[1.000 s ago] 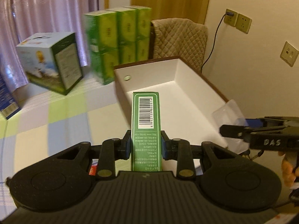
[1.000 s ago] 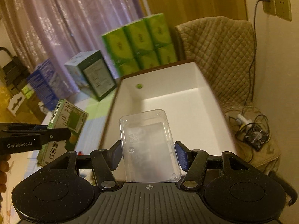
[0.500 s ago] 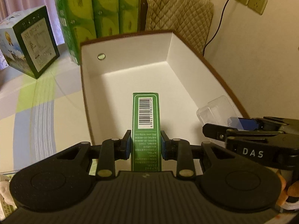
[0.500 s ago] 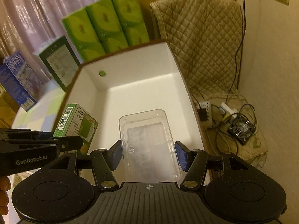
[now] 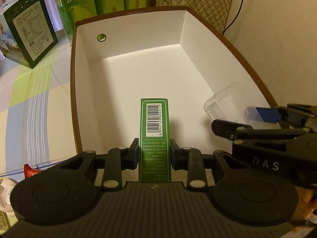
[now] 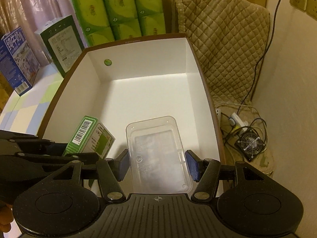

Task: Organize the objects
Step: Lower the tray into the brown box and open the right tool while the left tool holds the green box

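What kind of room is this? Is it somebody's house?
Probably a room in a home: purple curtains, a quilted cover draped over a chair, wall sockets, and packs of tissues stacked behind the white box.

Barcode digits: "6 942109 802014", printed beside the barcode on the narrow face of the green carton (image 5: 154, 136), centre of the left wrist view; the same barcode shows lower left in the right wrist view, digits too small there.
Small print under the barcode: upside down, not legible.
Gripper lettering: "DAS" in pale letters on the black body of the right gripper (image 5: 245, 117), lower right of the left wrist view.
Blue carton: large white Chinese characters "纯牛奶" on the blue milk carton (image 6: 16, 61), left edge of the right wrist view.
Box rim code: a small printed code on the far rim of the brown-edged white box (image 5: 198, 19); unreadable.
Dark green carton panel: a table of fine print on the dark green carton (image 5: 31, 31), upper left; unreadable.
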A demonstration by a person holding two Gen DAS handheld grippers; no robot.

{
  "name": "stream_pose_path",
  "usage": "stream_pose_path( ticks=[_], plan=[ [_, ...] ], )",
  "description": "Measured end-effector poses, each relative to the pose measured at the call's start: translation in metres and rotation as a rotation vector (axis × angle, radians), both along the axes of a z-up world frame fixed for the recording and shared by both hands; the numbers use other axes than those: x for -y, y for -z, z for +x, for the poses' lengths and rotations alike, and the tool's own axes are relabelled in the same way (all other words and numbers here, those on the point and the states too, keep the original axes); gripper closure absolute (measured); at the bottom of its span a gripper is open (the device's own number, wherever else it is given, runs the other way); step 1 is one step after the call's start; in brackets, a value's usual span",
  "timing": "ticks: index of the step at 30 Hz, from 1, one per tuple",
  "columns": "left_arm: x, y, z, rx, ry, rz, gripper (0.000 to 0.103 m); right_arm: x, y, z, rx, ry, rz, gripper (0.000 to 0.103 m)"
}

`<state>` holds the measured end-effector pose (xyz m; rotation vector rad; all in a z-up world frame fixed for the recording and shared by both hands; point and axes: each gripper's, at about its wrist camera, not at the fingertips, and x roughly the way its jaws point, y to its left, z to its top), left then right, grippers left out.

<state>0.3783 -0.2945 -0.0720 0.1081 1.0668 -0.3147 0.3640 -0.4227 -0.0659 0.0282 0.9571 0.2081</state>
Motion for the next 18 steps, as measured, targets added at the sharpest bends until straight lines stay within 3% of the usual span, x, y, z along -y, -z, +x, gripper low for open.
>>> stream_pose_path(
  ticks=[15, 18],
  plan=[
    [0.0003, -0.0017, 0.0029, 0.023, -0.004, 0.019, 0.077, -0.0007, -0.0006, 0.004, -0.009, -0.016, -0.002, 0.047],
    [-0.0006, -0.0042, 0.0015, 0.033, -0.007, 0.022, 0.07, -0.0003, -0.0011, 0.0044, -0.006, -0.012, -0.002, 0.046]
  ],
)
